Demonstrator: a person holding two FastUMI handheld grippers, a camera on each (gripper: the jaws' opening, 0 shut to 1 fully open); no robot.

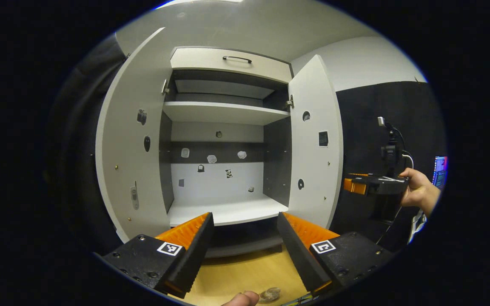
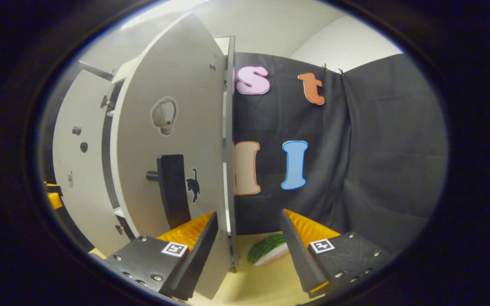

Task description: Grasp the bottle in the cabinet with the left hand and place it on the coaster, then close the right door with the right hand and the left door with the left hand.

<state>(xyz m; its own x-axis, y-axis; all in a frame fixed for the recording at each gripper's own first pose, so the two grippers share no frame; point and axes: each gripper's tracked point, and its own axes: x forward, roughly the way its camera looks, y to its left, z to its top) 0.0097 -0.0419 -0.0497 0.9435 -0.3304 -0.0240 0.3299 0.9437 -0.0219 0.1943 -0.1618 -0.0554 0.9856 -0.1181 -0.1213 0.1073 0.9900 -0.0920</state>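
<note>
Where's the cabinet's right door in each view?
Left gripper view: right door stands open, right of the cabinet opening, inner face showing.
Right gripper view: it sits centre-left, outer face with handle showing.
Shared landmark: open left door.

No readable text on the cabinet doors (image 1: 313, 140), only small picture stickers.
</note>
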